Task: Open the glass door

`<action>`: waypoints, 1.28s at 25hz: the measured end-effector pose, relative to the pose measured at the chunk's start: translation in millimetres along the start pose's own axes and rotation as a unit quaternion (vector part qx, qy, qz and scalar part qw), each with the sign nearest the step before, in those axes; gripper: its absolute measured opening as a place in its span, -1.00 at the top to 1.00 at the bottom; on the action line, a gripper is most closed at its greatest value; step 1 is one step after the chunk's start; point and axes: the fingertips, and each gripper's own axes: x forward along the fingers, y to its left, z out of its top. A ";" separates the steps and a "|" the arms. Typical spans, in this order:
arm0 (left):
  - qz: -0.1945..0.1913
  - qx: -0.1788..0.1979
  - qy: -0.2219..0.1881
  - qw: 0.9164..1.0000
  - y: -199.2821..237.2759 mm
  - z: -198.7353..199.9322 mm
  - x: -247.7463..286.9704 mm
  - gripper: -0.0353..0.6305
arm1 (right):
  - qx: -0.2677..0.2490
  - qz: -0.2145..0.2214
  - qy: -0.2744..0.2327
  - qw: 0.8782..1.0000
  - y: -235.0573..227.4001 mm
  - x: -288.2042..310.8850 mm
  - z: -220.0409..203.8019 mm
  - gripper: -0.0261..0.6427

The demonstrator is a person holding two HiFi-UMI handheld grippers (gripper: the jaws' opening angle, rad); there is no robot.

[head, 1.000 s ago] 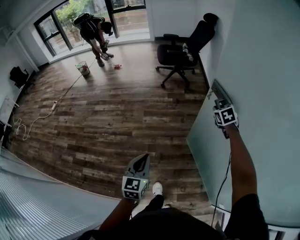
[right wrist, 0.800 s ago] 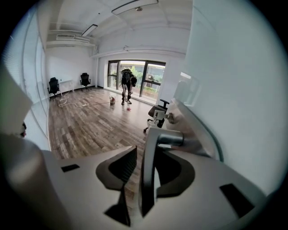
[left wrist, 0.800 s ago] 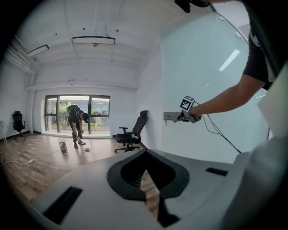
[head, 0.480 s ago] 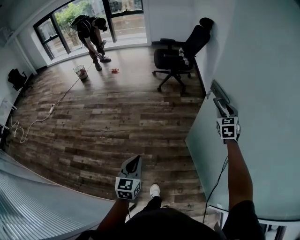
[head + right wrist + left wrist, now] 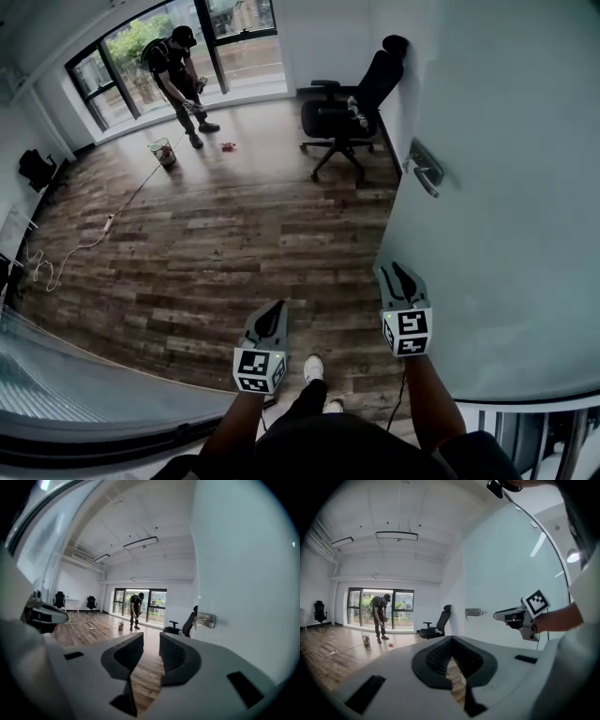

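The frosted glass door [image 5: 502, 234] fills the right side, and its metal handle [image 5: 424, 170] sticks out near the door's left edge. My right gripper [image 5: 395, 274] hangs low beside the door, well short of the handle and touching nothing. Its jaws are open after having just been closing, and only floor shows between them. From the right gripper view the handle [image 5: 206, 619] lies ahead to the right of the right gripper [image 5: 151, 639]. My left gripper [image 5: 273, 311] points over the wooden floor with its tips together, and nothing is in the left gripper [image 5: 451, 639].
A black office chair [image 5: 347, 103] stands by the wall beyond the door. A person [image 5: 178, 61] stands at the far windows beside a small bucket [image 5: 164, 152]. A cable with a power strip [image 5: 108, 223] runs across the floor. A glass partition [image 5: 75, 398] runs along the lower left.
My right gripper has come off the door handle and drawn back toward me, its jaws now apart. The left gripper shifted only slightly. The person at the windows has straightened up.
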 end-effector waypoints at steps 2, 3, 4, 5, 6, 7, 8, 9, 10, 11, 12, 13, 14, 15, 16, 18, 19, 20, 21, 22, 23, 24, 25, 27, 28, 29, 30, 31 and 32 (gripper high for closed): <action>0.005 -0.002 -0.001 1.000 -14.0 -9.7 -30.9 0.90 | -0.004 0.016 -0.013 1.000 34.1 -35.3 -5.2 0.70; 0.010 -0.003 -0.001 1.000 -17.8 -13.9 -43.7 0.90 | -0.006 0.023 -0.013 1.000 47.4 -47.7 -7.9 0.77; 0.014 -0.004 0.000 1.000 -19.9 -17.1 -54.4 0.90 | -0.006 0.028 -0.008 1.000 58.2 -56.5 -11.4 0.81; 0.019 -0.005 0.001 1.000 -21.2 -19.8 -63.6 0.90 | -0.006 0.033 0.002 0.999 66.7 -63.4 -16.1 0.84; 0.022 -0.006 0.004 1.000 -22.5 -22.1 -71.5 0.90 | -0.004 0.035 0.012 0.999 73.1 -69.4 -21.7 0.86; 0.024 -0.006 0.007 1.000 -24.4 -24.3 -78.5 0.90 | -0.003 0.037 0.021 0.999 77.7 -75.5 -27.7 0.87; 0.025 -0.007 0.010 1.000 -26.9 -26.5 -85.0 0.90 | -0.002 0.037 0.027 0.999 81.4 -82.0 -33.4 0.88; 0.025 -0.006 0.013 1.000 -29.6 -28.9 -91.6 0.90 | -0.003 0.036 0.030 0.999 84.6 -89.3 -38.2 0.88; 0.025 -0.005 0.014 1.000 -32.1 -31.2 -98.0 0.90 | -0.003 0.034 0.030 0.999 87.9 -97.3 -41.7 0.88; 0.026 -0.004 0.015 1.000 -33.8 -33.1 -104.2 0.90 | -0.002 0.031 0.025 0.999 91.3 -105.6 -44.0 0.88; 0.026 -0.003 0.015 1.000 -34.8 -34.4 -109.8 0.90 | 0.003 0.029 0.019 0.999 94.5 -113.8 -45.2 0.88; 0.026 -0.003 0.015 1.000 -35.4 -35.1 -115.2 0.90 | 0.009 0.026 0.011 1.000 97.9 -121.6 -45.9 0.88; 0.025 -0.003 0.014 1.000 -36.0 -35.5 -120.8 0.90 | 0.016 0.024 0.005 1.000 101.8 -129.2 -46.3 0.88; 0.023 -0.003 0.013 1.000 -37.4 -35.8 -126.9 0.90 | 0.021 0.022 0.000 1.000 106.4 -137.1 -46.5 0.88; 0.020 -0.002 0.011 1.000 -39.7 -36.3 -133.7 0.90 | 0.024 0.020 -0.005 0.999 111.7 -145.6 -46.2 0.88; 0.013 0.000 0.012 1.000 -45.5 -38.2 -148.5 0.90 | 0.022 0.016 -0.015 1.000 124.1 -163.6 -42.8 0.88; 0.009 0.001 0.011 1.000 -48.0 -39.3 -156.1 0.90 | 0.020 0.013 -0.021 1.000 130.6 -172.7 -40.0 0.88; 0.005 0.002 0.008 1.000 -50.2 -39.8 -163.8 0.90 | 0.019 0.011 -0.027 0.999 137.6 -182.0 -36.8 0.88; 0.000 0.003 0.004 1.000 -52.4 -39.9 -172.1 0.90 | 0.019 0.008 -0.032 0.999 145.4 -191.6 -33.9 0.88; -0.006 0.005 -0.002 1.000 -55.3 -39.7 -181.6 0.90 | 0.019 0.006 -0.035 0.999 154.2 -202.0 -31.9 0.88; -0.013 0.006 -0.006 1.000 -58.9 -39.5 -193.2 0.90 | 0.020 0.004 -0.036 0.999 164.4 -213.4 -31.0 0.88; -0.019 0.007 -0.010 1.000 -62.9 -39.8 -207.2 0.90 | 0.020 0.002 -0.035 0.999 176.1 -226.1 -31.3 0.88; -0.025 0.008 -0.013 1.000 -67.0 -40.5 -222.6 0.90 | 0.020 0.001 -0.034 0.999 188.9 -239.5 -32.6 0.88; -0.036 0.010 -0.016 0.999 -74.8 -41.9 -252.3 0.90 | 0.019 -0.001 -0.033 0.999 213.1 -264.0 -34.7 0.88; -0.040 0.011 -0.018 0.999 -79.1 -41.9 -264.9 0.90 | 0.019 -0.002 -0.034 0.999 222.5 -274.5 -34.5 0.88; -0.045 0.013 -0.020 0.999 -84.0 -41.6 -276.4 0.90 | 0.019 -0.003 -0.036 0.999 230.8 -284.4 -33.9 0.88; -0.049 0.016 -0.022 0.998 -89.2 -41.6 -288.3 0.90 | 0.020 -0.003 -0.039 0.999 239.1 -295.0 -33.7 0.88; -0.053 0.019 -0.025 0.998 -95.1 -43.1 -302.5 0.90 | 0.021 -0.003 -0.042 0.999 248.7 -308.0 -34.6 0.88; -0.056 0.022 -0.028 0.998 -102.2 -46.5 -319.5 0.90 | 0.022 -0.003 -0.045 0.999 259.7 -324.6 -37.5 0.88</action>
